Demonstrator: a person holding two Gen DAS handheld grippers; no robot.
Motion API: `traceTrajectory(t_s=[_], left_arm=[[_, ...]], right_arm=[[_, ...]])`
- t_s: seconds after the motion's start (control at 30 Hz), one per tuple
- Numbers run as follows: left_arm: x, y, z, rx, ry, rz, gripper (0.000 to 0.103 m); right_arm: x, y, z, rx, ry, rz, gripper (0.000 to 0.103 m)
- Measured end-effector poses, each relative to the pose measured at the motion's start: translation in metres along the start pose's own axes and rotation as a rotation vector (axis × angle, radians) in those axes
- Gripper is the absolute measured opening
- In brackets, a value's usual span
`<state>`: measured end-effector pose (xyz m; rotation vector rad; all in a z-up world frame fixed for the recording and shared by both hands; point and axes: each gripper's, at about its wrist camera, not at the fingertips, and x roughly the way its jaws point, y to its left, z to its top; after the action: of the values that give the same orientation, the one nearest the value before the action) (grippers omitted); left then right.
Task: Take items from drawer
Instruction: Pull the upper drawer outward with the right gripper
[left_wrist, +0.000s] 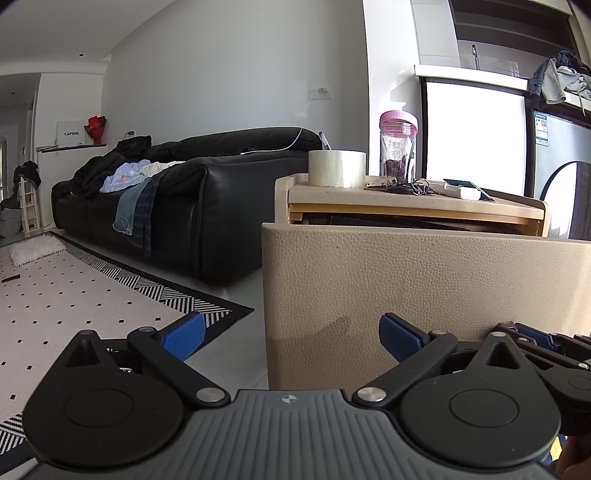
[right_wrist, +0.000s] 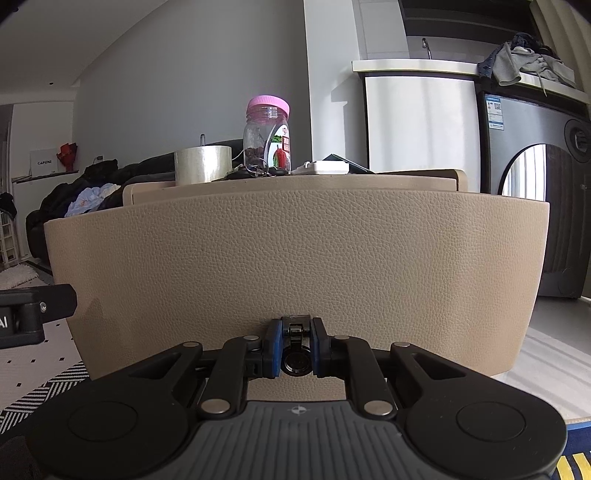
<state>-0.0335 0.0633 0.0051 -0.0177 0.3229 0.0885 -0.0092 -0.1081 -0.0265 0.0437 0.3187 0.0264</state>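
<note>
A beige leather-textured drawer front (right_wrist: 295, 266) fills the right wrist view; the drawer stands pulled out from its nightstand (left_wrist: 413, 206), with a dark gap showing behind the front in the left wrist view. My right gripper (right_wrist: 295, 349) is shut on the drawer's small black handle (right_wrist: 295, 332). In the left wrist view the right gripper (left_wrist: 532, 338) shows at the front's lower right. My left gripper (left_wrist: 291, 338) is open, low at the left corner of the drawer front (left_wrist: 424, 288), holding nothing. The drawer's contents are hidden.
On the nightstand top stand a tape roll (left_wrist: 337, 168), a pink-lidded jar (left_wrist: 398, 147), keys (left_wrist: 417, 187) and a white box (left_wrist: 461, 191). A black sofa (left_wrist: 166, 206) with clothes lies left, a patterned rug (left_wrist: 92, 295) on the floor, a washing machine (right_wrist: 535, 206) right.
</note>
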Motion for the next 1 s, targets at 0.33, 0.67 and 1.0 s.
traceTrajectory(t_s=[0.33, 0.67, 1.0], left_arm=[[-0.009, 0.002, -0.009, 0.006, 0.021, -0.016, 0.103], [-0.024, 0.002, -0.012, 0.016, 0.030, -0.044, 0.103], [-0.033, -0.001, -0.009, 0.019, 0.022, -0.065, 0.103]], right_arm=[[-0.023, 0.002, -0.007, 0.000, -0.005, -0.003, 0.016], [-0.040, 0.002, -0.011, 0.010, -0.002, 0.001, 0.016], [-0.052, 0.003, -0.013, 0.017, 0.003, 0.004, 0.016]])
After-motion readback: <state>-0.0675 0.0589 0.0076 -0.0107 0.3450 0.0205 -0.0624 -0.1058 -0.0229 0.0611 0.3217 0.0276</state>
